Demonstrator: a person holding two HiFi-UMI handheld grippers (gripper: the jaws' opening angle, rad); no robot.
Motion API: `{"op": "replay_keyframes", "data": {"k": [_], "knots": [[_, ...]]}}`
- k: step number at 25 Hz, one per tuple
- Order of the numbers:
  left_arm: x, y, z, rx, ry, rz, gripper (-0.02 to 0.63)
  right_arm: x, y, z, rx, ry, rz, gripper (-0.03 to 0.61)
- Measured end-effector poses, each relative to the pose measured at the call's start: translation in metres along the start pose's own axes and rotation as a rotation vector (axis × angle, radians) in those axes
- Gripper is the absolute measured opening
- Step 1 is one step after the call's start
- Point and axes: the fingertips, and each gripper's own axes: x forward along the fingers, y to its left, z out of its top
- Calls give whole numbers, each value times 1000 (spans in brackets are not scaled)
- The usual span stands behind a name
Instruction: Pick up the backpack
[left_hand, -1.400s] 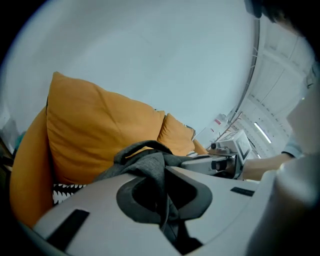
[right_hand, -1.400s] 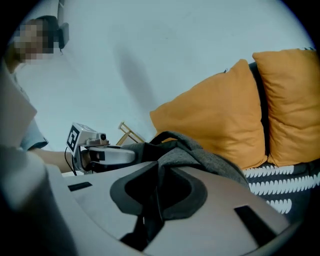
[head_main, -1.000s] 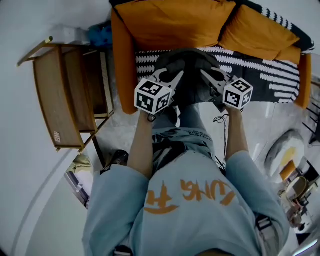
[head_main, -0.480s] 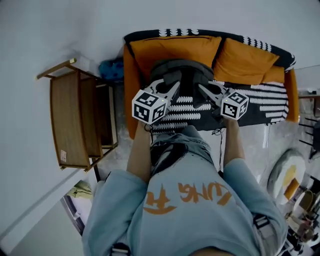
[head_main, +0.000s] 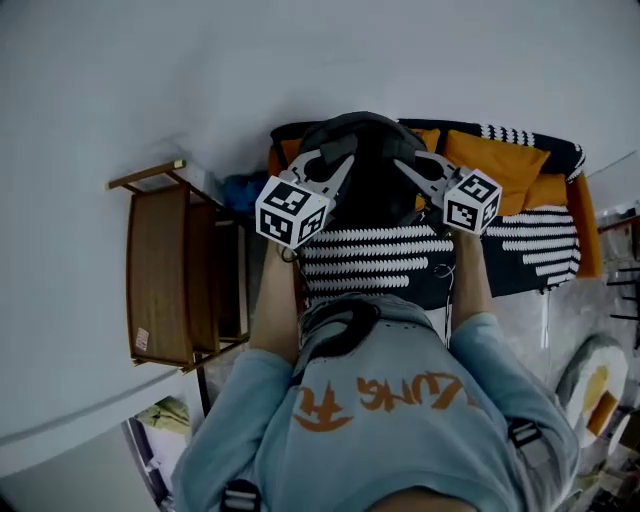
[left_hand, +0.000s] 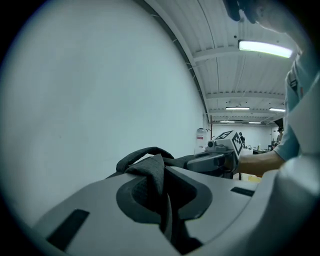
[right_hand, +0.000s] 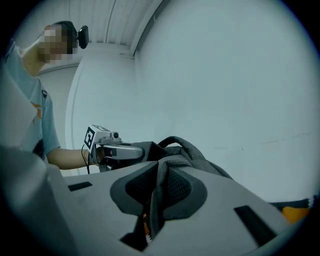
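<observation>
In the head view a dark grey backpack (head_main: 368, 165) hangs in the air in front of the wall, above the sofa (head_main: 530, 245). My left gripper (head_main: 338, 168) is shut on its left side and my right gripper (head_main: 407, 168) on its right side. The left gripper view has the left gripper (left_hand: 163, 200) pinching a fold of the backpack fabric (left_hand: 150, 172), with the right gripper (left_hand: 220, 156) beyond it. The right gripper view has the right gripper (right_hand: 159, 197) clamped on the grey backpack fabric (right_hand: 187, 155), with the left gripper (right_hand: 112, 149) across the bag.
The orange sofa carries a black-and-white striped cover and orange cushions (head_main: 495, 160). A wooden side table (head_main: 160, 270) stands to its left, with a blue item (head_main: 243, 190) between them. A white wall (head_main: 300, 60) rises behind. The person's shirt (head_main: 380, 420) fills the bottom.
Both grippers have risen together with the backpack, lifting it off the sofa seat to in front of the wall. Both grips have held.
</observation>
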Motion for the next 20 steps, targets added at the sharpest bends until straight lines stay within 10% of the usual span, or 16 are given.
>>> {"op": "replay_keyframes", "data": {"k": [20], "knots": [[2,-39,70,124,-139,-50,41,-48,6,71,-163,-160,67,26]]}}
